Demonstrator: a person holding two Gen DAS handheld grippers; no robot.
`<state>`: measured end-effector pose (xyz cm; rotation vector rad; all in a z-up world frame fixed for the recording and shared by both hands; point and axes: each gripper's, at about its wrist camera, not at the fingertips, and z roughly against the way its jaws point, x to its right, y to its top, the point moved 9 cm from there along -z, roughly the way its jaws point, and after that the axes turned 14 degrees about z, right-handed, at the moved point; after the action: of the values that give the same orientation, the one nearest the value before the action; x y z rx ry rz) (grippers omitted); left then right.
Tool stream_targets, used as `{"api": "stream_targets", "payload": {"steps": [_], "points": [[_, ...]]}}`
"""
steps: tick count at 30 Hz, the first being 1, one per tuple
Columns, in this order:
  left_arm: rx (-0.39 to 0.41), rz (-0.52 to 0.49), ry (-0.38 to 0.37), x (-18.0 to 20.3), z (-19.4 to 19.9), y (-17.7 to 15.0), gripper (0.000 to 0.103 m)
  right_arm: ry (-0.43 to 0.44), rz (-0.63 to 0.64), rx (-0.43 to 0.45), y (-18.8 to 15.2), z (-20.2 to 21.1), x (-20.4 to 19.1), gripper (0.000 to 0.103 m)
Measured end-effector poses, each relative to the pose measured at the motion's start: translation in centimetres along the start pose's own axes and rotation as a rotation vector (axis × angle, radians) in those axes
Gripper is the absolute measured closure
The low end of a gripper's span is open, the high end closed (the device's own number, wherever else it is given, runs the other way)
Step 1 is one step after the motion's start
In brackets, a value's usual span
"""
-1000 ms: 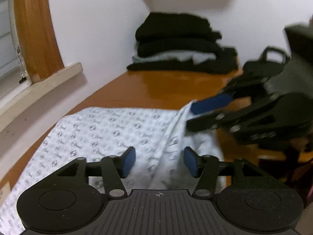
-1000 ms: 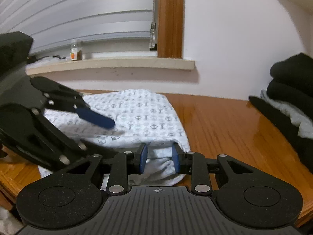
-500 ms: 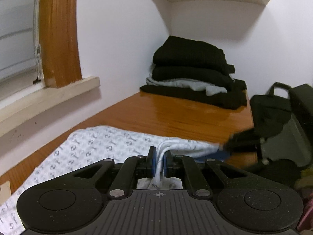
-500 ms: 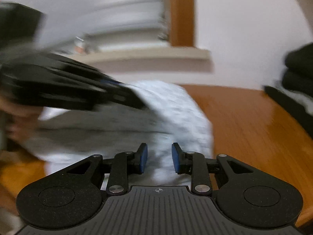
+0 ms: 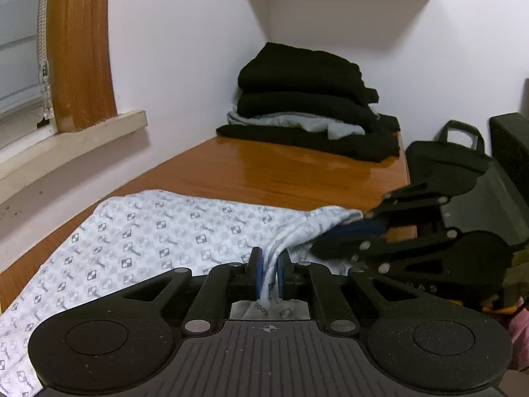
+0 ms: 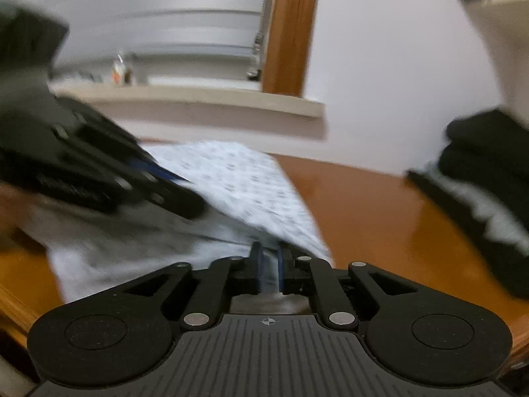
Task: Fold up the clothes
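A white garment [image 5: 172, 231] with a small grey print lies on the wooden table [image 5: 281, 172]. My left gripper [image 5: 268, 274] is shut on a bunched fold at the garment's near edge. Just to its right, my right gripper [image 5: 334, 236] reaches into the same edge of the cloth. In the blurred right wrist view the right gripper [image 6: 268, 271] has the garment [image 6: 238, 178] between its blue pads and its jaws are closing on it. The left gripper [image 6: 180, 188] shows there as a dark blur at the left, over the cloth.
A stack of folded black and grey clothes [image 5: 307, 99] sits at the table's far corner against the wall. A black bag [image 5: 453, 162] stands past the table's right edge. A windowsill [image 5: 66, 139] runs along the left, with a small bottle [image 6: 120, 71] on it.
Both grippers went from open to closed on the garment's near edge. The left wrist view has tilted up, and the edge is now gathered and slightly lifted.
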<state>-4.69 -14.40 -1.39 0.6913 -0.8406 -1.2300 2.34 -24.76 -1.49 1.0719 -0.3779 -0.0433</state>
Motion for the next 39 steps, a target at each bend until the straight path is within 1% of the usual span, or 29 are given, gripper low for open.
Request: {"api": "stream_targets", "payload": {"steps": [1,3,4,5,7,8,10,11,12,13,14,16,19,22,23,24,26,27,28,29,31,32,33,35,37,38,39], "points": [[-0.002,0.001,-0.002,0.0,0.0,0.0,0.094,0.03,-0.01,-0.009,0.0,-0.4,-0.1,0.093],[-0.01,0.0,-0.002,0.0,-0.2,-0.3,0.094,-0.006,-0.013,-0.051,-0.4,-1.1,1.2,0.093],[-0.017,-0.003,-0.006,-0.1,-0.3,-0.5,0.094,-0.031,-0.014,-0.075,-0.6,-1.3,1.9,0.096],[-0.024,-0.001,-0.01,-0.1,-0.5,-0.8,0.094,-0.107,0.011,-0.086,-0.7,-1.2,2.9,0.103],[-0.037,0.006,-0.012,-0.1,-0.8,-1.4,0.093,-0.263,0.107,-0.068,-0.6,-0.4,3.6,0.103],[-0.047,-0.003,-0.006,-0.1,-1.0,-1.8,0.093,-0.289,0.12,-0.074,-0.7,-0.3,3.4,0.103],[-0.057,-0.002,-0.01,-0.2,-1.2,-1.9,0.094,-0.262,0.097,-0.076,-1.2,-0.4,3.1,0.102],[-0.053,0.005,-0.019,-0.3,-1.1,-1.8,0.093,-0.261,0.092,-0.076,-1.5,-0.3,3.1,0.099],[-0.056,0.014,-0.026,-0.5,-1.1,-1.8,0.093,-0.242,0.081,-0.066,-1.6,-0.1,3.1,0.097],[-0.061,0.024,-0.03,-0.6,-1.2,-1.9,0.094,-0.217,0.061,-0.048,-1.6,0.1,3.3,0.093],[-0.065,0.034,-0.036,-0.8,-1.2,-1.9,0.093,-0.182,0.034,-0.027,-1.4,0.4,3.4,0.091],[-0.068,0.047,-0.043,-0.9,-1.2,-1.9,0.093,-0.077,-0.021,0.012,-1.1,1.1,2.7,0.091],[-0.071,0.053,-0.045,-0.9,-1.2,-1.9,0.093,0.079,-0.075,0.038,-0.4,2.2,0.5,0.091],[-0.079,0.052,-0.048,-0.8,-1.3,-2.0,0.093,0.163,-0.054,0.021,-0.2,2.4,-1.2,0.092],[-0.081,0.053,-0.05,-0.9,-1.3,-2.0,0.093,0.131,-0.029,-0.003,-0.6,2.2,-0.9,0.092],[-0.084,0.054,-0.052,-0.9,-1.3,-2.0,0.093,0.079,0.002,-0.032,-1.1,2.0,-0.4,0.093],[-0.086,0.061,-0.056,-1.1,-1.3,-1.9,0.093,-0.037,-0.039,-0.051,-1.7,2.4,2.4,0.093],[-0.086,0.068,-0.06,-1.2,-1.2,-1.9,0.093,-0.04,-0.087,-0.04,-1.8,2.9,3.5,0.093],[-0.086,0.075,-0.063,-1.2,-1.2,-1.9,0.093,-0.012,-0.127,-0.014,-1.6,3.6,4.0,0.093],[-0.083,0.079,-0.064,-1.3,-1.2,-1.8,0.093,0.006,-0.141,0.002,-1.4,4.2,4.0,0.093],[-0.064,0.069,-0.046,-1.2,-0.7,-1.8,0.093,0.034,-0.122,0.0,-1.0,4.9,2.9,0.093],[-0.059,0.056,-0.029,-1.2,-0.2,-1.9,0.089,0.056,-0.116,-0.003,-1.0,5.0,2.1,0.093],[-0.056,0.047,-0.014,-1.1,0.5,-2.0,0.079,0.082,-0.112,-0.007,-1.0,5.2,1.2,0.093],[-0.054,0.036,-0.001,-0.9,2.3,-2.5,0.071,0.129,-0.109,-0.013,-1.1,5.5,-0.4,0.092],[-0.07,0.019,0.013,-0.8,3.8,-3.2,0.071,0.176,-0.114,-0.019,-1.2,5.5,-1.8,0.091],[-0.078,0.006,0.025,-0.8,4.4,-3.6,0.069,0.195,-0.109,-0.022,-1.2,5.4,-2.5,0.088],[-0.084,-0.012,0.043,-0.8,4.9,-4.0,0.064,0.21,-0.104,-0.021,-1.1,5.3,-3.2,0.086]]}}
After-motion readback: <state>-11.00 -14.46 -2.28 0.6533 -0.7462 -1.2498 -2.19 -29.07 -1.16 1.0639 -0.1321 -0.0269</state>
